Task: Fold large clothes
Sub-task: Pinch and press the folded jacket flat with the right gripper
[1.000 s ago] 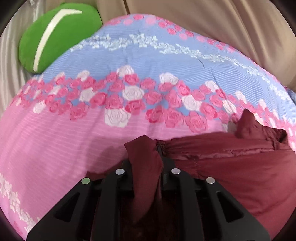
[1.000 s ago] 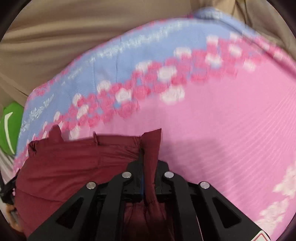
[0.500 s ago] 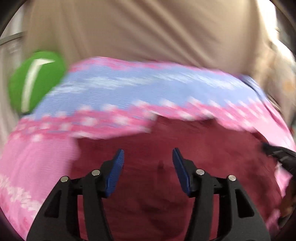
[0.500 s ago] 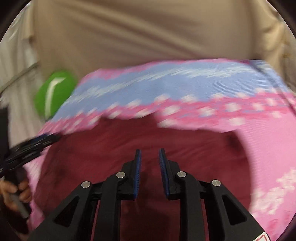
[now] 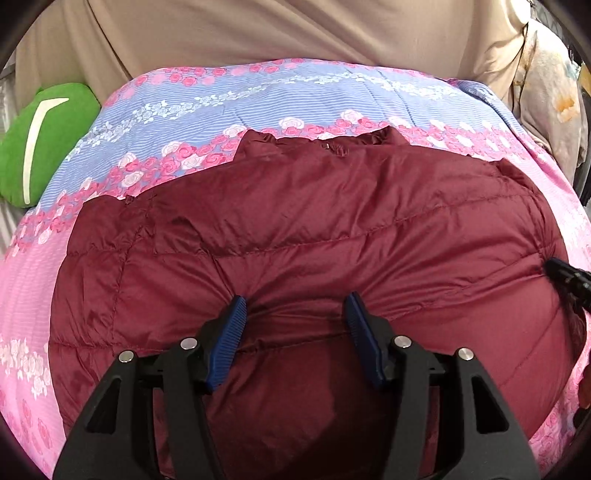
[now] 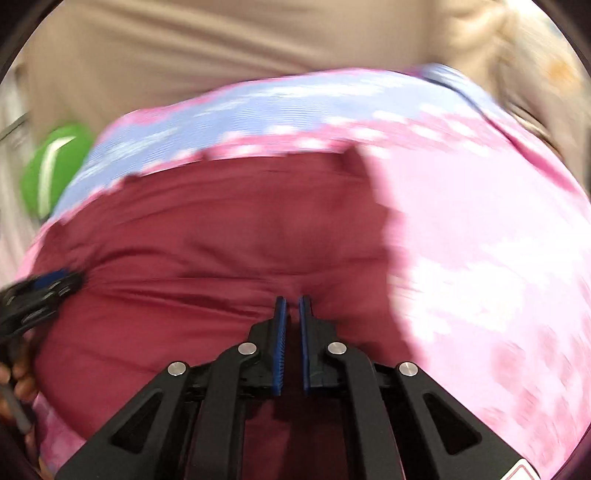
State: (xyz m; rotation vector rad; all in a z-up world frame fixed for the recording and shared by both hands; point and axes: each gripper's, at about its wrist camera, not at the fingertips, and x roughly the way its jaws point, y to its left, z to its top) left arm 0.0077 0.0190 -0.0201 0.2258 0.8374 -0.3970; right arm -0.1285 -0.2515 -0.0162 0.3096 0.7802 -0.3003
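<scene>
A dark red quilted jacket (image 5: 314,229) lies spread on a bed with a pink and blue rose-print cover (image 5: 229,99). My left gripper (image 5: 295,308) is open, its blue pads resting on the jacket's near part, holding nothing. My right gripper (image 6: 292,304) hovers over the jacket (image 6: 221,236) near its right edge, its jaws nearly closed with a thin gap and nothing between them. The right wrist view is blurred. The right gripper's tip shows at the right edge of the left wrist view (image 5: 569,277); the left gripper shows at the left of the right wrist view (image 6: 40,291).
A green pillow (image 5: 40,144) with a white stripe lies at the bed's far left corner. A beige curtain (image 5: 295,33) hangs behind the bed. Pale floral fabric (image 5: 554,88) hangs at the far right.
Both grippers let go of the jacket's corners and pulled back; the jacket now lies flat. The left gripper opened wide. The right gripper's jaws have closed further and it is still moving.
</scene>
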